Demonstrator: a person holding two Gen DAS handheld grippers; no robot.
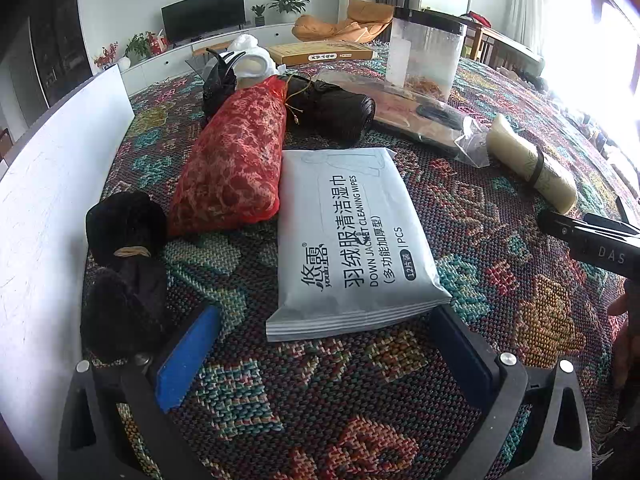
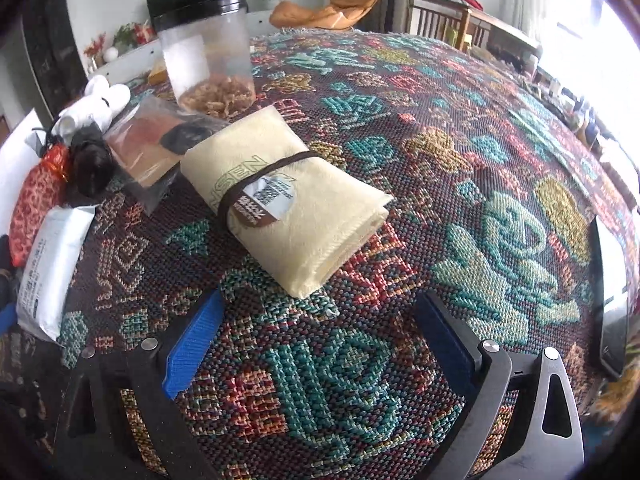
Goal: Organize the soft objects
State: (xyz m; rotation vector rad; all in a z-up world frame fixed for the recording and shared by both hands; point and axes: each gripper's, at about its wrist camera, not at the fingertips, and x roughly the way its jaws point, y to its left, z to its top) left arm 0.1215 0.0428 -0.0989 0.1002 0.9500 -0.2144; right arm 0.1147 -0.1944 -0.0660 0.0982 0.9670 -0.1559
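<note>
1. Woven cloth [image 1: 500, 240], multicoloured block pattern, covers the whole work surface; everything listed rests on it.
2. White board [image 1: 52, 184], upright along the left edge, just beside the dark bundles.
3. Clear jar [image 2: 206, 52], black lid, white blank label, brownish pieces in the bottom; stands at the far side, behind the towel.
4. Wipes pack [image 1: 352, 240], grey-white soft pouch, printed "DOWN JACKET CLEANING WIPES", "12片装" and a brand mark reading roughly "youlu"; lies flat directly ahead of the left gripper, its near edge between the fingertips but not touched.
5. Red mesh bag [image 1: 232, 156], stuffed, tied with gold cord; lies against the pack's left edge.
6. Cream towel [image 2: 288, 204], folded, bound by a brown band with a tag whose print is too small to read; woven letters "SEN" partly show. Lies just ahead of the right gripper.
7. Black roll [image 1: 332, 112], behind the red bag.
8. Black furry bundle [image 1: 124, 264], banded, beside the white board.
9. Flat box [image 1: 320, 53], yellow-brown, label unreadable, far side.
10. Left gripper [image 1: 320, 344]: jaws spread wide, empty.
11. Right gripper [image 2: 320, 340]: jaws spread wide, empty.
</note>
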